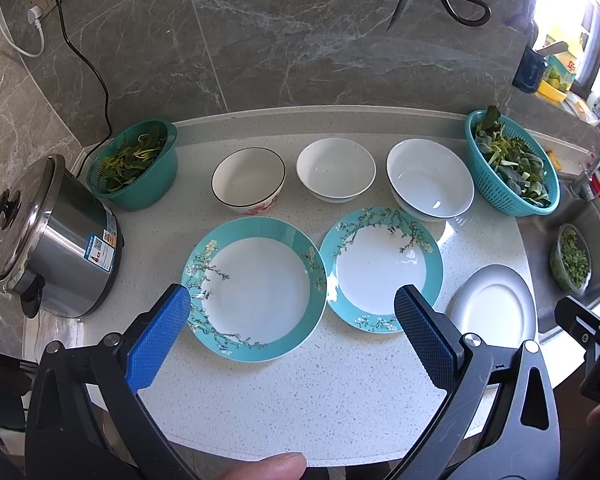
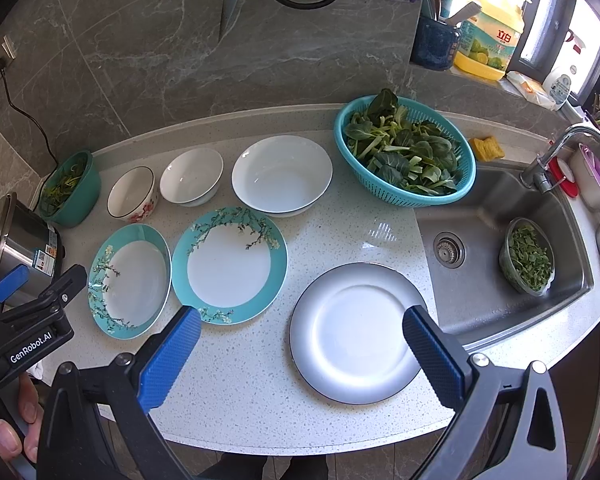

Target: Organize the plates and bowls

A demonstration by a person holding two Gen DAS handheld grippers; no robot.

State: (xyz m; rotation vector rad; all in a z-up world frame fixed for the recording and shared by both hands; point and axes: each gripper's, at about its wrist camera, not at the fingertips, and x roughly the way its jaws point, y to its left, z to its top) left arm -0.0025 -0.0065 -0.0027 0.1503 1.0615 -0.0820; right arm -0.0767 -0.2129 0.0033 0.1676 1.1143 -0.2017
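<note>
I am looking down at a speckled, pale stone countertop (image 2: 340,424) backed by grey marbled wall tiles. Three glossy round bowls are sitting in a back row: a black-rimmed bowl (image 1: 248,179) with a pink floral pattern outside, a plain white bowl (image 1: 335,169) in the middle, and a larger white bowl (image 1: 429,178) at the right. In front of them two teal-rimmed plates with painted blossom branches are lying flat: the left floral plate (image 1: 255,288) and the right floral plate (image 1: 381,269), their rims just touching or nearly so. Further right, beside the steel sink (image 2: 500,280), a smooth white plate (image 2: 358,332) with a thin dark edge is lying flat.

I am holding my left gripper (image 1: 292,312) spread wide, its blue textured pads empty, hovering above the counter's front with the two floral plates showing between them. My right gripper (image 2: 302,330) is likewise spread wide and gripping nothing, its pads framing the white plate from above; I cannot tell whether they are touching it.

A perforated teal plastic basket (image 2: 404,196) is holding leafy greens near the sink, and a shiny steel cooker (image 1: 56,236) is standing at the far left.
</note>
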